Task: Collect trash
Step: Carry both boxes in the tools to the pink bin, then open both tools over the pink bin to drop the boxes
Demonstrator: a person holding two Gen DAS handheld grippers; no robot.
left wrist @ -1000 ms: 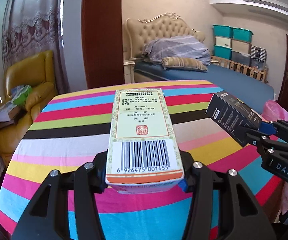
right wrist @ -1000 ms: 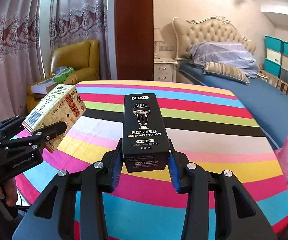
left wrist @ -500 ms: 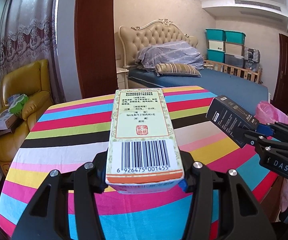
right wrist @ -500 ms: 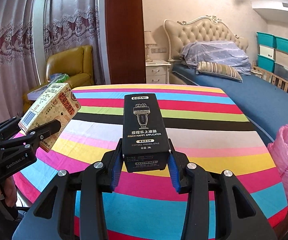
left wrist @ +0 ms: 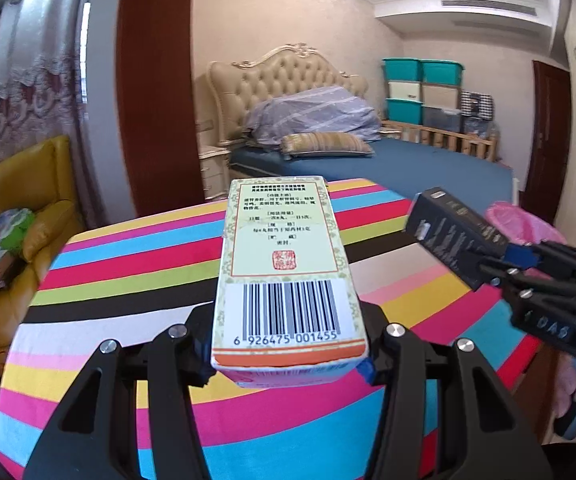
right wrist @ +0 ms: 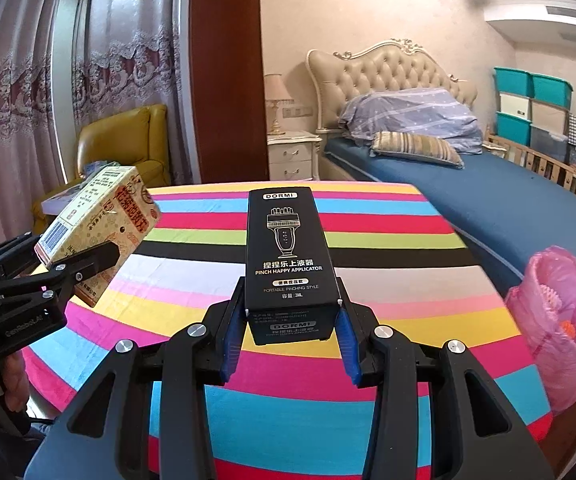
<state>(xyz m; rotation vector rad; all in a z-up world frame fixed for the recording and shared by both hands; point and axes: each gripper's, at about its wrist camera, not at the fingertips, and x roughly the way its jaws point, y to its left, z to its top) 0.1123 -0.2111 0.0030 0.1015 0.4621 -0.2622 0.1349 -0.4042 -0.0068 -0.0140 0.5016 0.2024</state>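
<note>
Landmark: round surface with a striped multicolour cloth (right wrist: 388,240).

Behind the surface: blue-sheeted bed with a tufted cream headboard (right wrist: 468,184), a bundled lilac quilt and a striped pillow on it. Teal and white storage bins (left wrist: 422,92) stacked against the wall beyond the bed. Yellow leather armchair (left wrist: 28,184) off the surface's left edge, by the lace curtains, with boxes and a green bag on the seat. Pink plastic trash bag (right wrist: 560,320) just beside the surface's right edge, mouth open, something orange inside.

Above the surface, both clear of the cloth:
- left gripper (left wrist: 288,344) clenched on the cream cardboard medicine box with a barcode (left wrist: 284,268), barcode end facing the camera.
- right gripper (right wrist: 290,320) clenched on the black DORMI applicator box (right wrist: 286,248), nearer the bag side.

Nothing sits between either box and the bag.
</note>
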